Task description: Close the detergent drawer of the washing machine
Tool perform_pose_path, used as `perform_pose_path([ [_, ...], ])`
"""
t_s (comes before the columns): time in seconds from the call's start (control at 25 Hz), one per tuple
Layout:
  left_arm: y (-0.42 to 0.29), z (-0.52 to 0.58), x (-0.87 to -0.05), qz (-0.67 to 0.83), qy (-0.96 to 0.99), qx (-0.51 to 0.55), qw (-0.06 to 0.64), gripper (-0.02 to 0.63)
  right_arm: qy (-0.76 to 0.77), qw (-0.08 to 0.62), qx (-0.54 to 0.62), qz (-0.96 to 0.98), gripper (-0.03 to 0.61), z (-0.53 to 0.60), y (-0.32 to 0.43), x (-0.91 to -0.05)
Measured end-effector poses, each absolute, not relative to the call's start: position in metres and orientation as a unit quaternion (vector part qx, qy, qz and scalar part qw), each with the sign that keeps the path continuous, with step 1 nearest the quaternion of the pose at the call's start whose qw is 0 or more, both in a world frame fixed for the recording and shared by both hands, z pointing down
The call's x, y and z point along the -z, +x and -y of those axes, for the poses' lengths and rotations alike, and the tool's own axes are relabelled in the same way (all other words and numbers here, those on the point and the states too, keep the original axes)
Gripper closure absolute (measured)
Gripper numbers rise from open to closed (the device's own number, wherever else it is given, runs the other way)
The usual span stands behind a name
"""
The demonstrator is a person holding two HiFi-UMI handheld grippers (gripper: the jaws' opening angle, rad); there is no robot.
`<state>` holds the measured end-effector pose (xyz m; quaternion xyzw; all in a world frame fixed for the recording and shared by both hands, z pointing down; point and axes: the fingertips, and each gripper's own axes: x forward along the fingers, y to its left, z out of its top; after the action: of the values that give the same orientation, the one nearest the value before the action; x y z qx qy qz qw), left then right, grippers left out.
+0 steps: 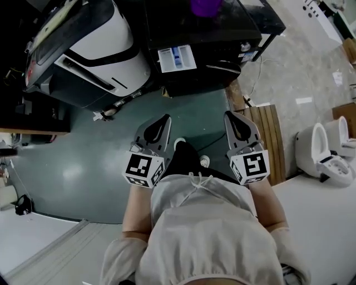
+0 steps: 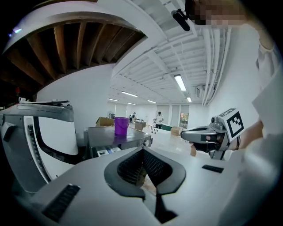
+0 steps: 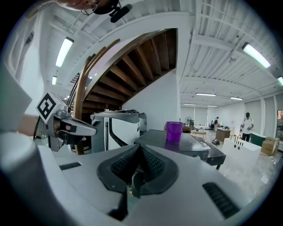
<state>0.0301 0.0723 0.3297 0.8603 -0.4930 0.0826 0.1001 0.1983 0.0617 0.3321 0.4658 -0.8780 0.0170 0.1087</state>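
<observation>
Cropping the washer [image 1: 200,33] at its top edge, the head view shows only the dark lid and front rim; the door below the drawer is out of sight. The purple cup [image 1: 206,6] on the washer's lid is cut off there too, though both gripper views show it whole. Inside the drawer [image 1: 177,58] the compartments are too small to count surely.

One washer, one drawer, one cup, two grippers. A white-and-black machine [image 1: 94,44] stands just left of the washer, and a toilet [image 1: 325,153] sits well off to the washer's right.

The drawer stands pulled out from the left end of the washer's front, a white tray with a blue part in its middle.

The left gripper [image 1: 164,118] and right gripper [image 1: 231,115] are held side by side in front of the washer, well apart from the drawer, both pointing toward the washer. Each has its jaws pressed together with nothing between them.
</observation>
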Motion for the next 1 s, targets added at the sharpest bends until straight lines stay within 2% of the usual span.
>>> perform_pose_path([
  [0.48,-0.001,0.032,-0.389,0.553,0.815,-0.088,0.149,0.595,0.42,0.135,-0.051,0.896,0.574,0.051,0.167,-0.388],
  [1.0,-0.022,0.116,-0.51,0.588,0.765,-0.122,0.233,0.595,0.374,0.182,-0.088,0.905,0.574,0.135,0.137,-0.467],
])
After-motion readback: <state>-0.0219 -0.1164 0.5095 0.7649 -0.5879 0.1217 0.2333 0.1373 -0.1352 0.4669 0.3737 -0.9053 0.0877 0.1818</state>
